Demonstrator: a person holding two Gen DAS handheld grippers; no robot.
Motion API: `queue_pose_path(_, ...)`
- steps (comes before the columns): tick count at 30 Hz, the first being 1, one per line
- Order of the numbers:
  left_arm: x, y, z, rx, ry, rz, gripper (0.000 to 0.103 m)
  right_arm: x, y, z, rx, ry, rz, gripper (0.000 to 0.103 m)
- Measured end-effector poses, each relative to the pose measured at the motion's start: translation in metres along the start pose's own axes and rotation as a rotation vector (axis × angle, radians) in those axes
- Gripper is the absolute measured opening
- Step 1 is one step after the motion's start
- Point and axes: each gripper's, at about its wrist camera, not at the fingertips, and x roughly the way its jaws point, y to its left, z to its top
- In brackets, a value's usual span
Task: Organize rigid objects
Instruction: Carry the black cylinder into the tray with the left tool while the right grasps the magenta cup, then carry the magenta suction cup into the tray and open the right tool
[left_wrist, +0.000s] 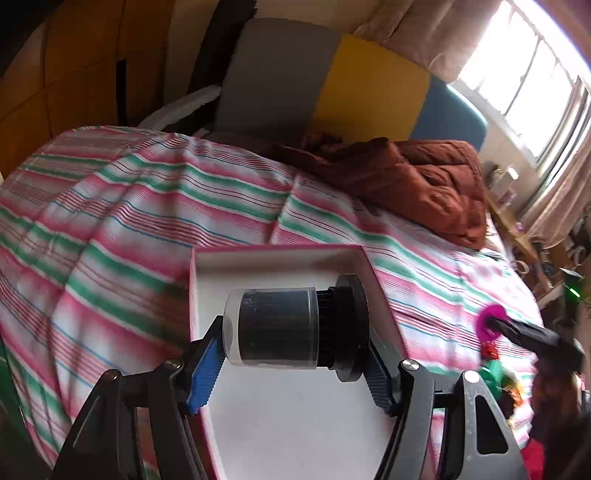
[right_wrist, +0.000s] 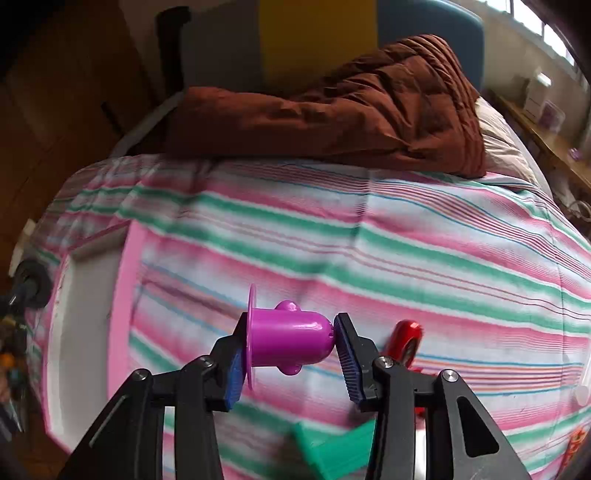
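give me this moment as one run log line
left gripper: shut on black cylinder, over pink box | right gripper: shut on purple piece, over striped bedspread

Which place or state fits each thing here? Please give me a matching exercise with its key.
Things:
1. black cylinder
2. purple piece
3. brown quilt
4. pink box

Places or states:
A. bunched at the far end of the bed
B. clamped in the right gripper
C. lying open on the striped bedspread
D. clamped in the left gripper

Pairs: 1-D, 2-B, 3-A, 4-C
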Motion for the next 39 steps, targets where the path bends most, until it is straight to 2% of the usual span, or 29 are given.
queue_pose_path(4,0.024,0.007,0.01,-0.014,0.048,0.035,0.068,-0.012,0.022,-0.025,-0.042,-0.004,0.044,0.044)
queue_pose_path(12,0.062,0.02,0.019,-0.019,0.097,0.126,0.069,-0.027,0.045,-0.064,-0.079,-0.015,0.058,0.044)
queue_pose_path(15,0.06,0.022,0.019,-0.028,0.089,0.109,0.075,-0.026,0.049,-0.073,-0.071,-0.008,0.056,0.044)
queue_pose_path(18,0.042,0.016,0.015,-0.003,0.045,0.119,0.08,-0.023,0.052,-0.082,-0.063,0.005,0.057,0.044)
queue_pose_path(21,0.013,0.01,0.008,0.01,-0.012,0.135,0.08,-0.022,0.056,-0.09,-0.06,0.007,0.051,0.044)
queue_pose_path(26,-0.046,-0.009,-0.027,0.052,-0.109,0.171,0.08,-0.019,0.061,-0.106,-0.057,0.016,0.052,0.044)
queue_pose_path(28,-0.066,-0.019,-0.045,0.082,-0.137,0.163,0.08,-0.016,0.062,-0.113,-0.048,0.025,0.057,0.044)
queue_pose_path(32,-0.095,-0.034,-0.081,0.116,-0.155,0.156,0.08,-0.015,0.064,-0.125,-0.039,0.02,0.048,0.044)
queue_pose_path(39,-0.121,-0.049,-0.125,0.128,-0.164,0.162,0.08,-0.019,0.061,-0.132,0.005,0.005,0.046,0.044)
